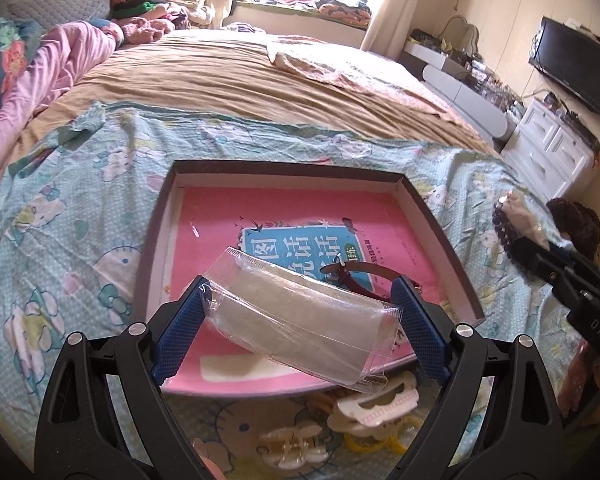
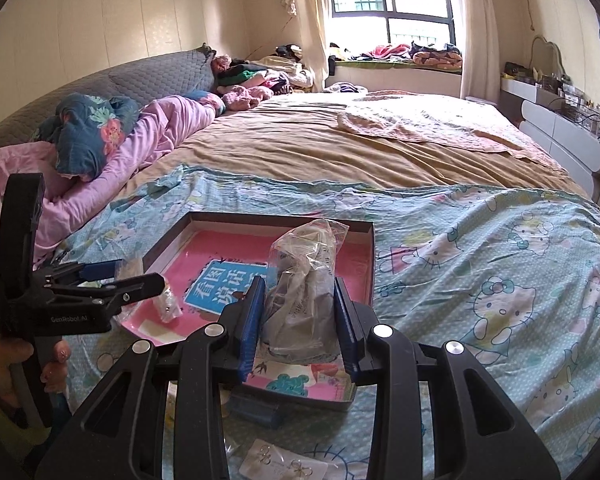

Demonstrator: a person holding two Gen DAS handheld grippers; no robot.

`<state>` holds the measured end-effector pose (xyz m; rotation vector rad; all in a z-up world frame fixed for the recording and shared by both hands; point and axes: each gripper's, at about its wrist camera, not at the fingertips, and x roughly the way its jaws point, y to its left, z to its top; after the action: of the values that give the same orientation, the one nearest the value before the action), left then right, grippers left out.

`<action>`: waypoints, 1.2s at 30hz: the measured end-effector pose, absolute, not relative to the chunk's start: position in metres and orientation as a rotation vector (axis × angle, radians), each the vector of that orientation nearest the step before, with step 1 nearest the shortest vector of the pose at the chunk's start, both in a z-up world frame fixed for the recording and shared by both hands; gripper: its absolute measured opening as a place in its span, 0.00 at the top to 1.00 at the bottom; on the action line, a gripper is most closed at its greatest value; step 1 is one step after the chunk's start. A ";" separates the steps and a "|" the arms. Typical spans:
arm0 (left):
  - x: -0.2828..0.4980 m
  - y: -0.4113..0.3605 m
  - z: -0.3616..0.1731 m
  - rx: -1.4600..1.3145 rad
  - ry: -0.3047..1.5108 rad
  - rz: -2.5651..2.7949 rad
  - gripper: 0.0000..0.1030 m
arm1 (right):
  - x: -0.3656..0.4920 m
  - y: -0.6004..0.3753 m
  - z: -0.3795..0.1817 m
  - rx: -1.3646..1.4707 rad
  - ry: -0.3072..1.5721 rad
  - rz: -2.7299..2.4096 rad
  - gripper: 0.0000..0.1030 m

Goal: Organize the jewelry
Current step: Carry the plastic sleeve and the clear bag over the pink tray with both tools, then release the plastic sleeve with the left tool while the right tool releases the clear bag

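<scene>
A dark shallow box point(image 1: 428, 216) with a pink printed sheet in its bottom lies on the bed; it also shows in the right wrist view point(image 2: 370, 256). My left gripper point(image 1: 300, 320) is shut on a clear flat plastic bag point(image 1: 300, 316) held over the box's near side. A dark red watch strap point(image 1: 360, 280) lies in the box behind the bag. My right gripper point(image 2: 300, 316) is shut on a crumpled clear plastic bag point(image 2: 304, 280) with grey contents, above the box's near edge. The left gripper shows at the left in the right wrist view point(image 2: 140, 280).
Several white and yellow hair clips point(image 1: 372, 408) lie on the Hello Kitty sheet in front of the box. A card with earrings point(image 2: 284, 464) lies under my right gripper. Pillows, a pink quilt point(image 2: 152, 140) and clothes lie at the bed's far side. White drawers point(image 1: 548, 152) stand at the right.
</scene>
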<state>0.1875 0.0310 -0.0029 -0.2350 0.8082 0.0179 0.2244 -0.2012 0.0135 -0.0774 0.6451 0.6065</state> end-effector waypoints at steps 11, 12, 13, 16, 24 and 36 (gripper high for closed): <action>0.206 0.024 -0.037 -0.199 0.876 -0.029 0.19 | 0.248 -0.193 -0.010 -0.102 0.709 0.568 0.69; 0.207 0.023 -0.040 -0.191 0.883 -0.027 0.18 | 0.250 -0.192 -0.013 -0.106 0.714 0.566 0.69; 0.208 0.023 -0.043 -0.182 0.890 -0.024 0.18 | 0.251 -0.192 -0.015 -0.108 0.719 0.563 0.69; 0.209 0.022 -0.047 -0.149 0.894 -0.013 0.18 | 0.257 -0.188 -0.024 -0.114 0.738 0.557 0.69; 0.211 0.026 -0.047 -0.136 0.892 -0.008 0.17 | 0.268 -0.179 -0.044 -0.124 0.782 0.550 0.69; 0.208 0.027 -0.043 -0.140 0.892 -0.004 0.13 | 0.272 -0.176 -0.057 -0.132 0.814 0.545 0.69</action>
<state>0.2079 0.0273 -0.0425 -0.1396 0.8918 -0.0041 0.2715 -0.1764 -0.0573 -0.1324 0.8141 0.5452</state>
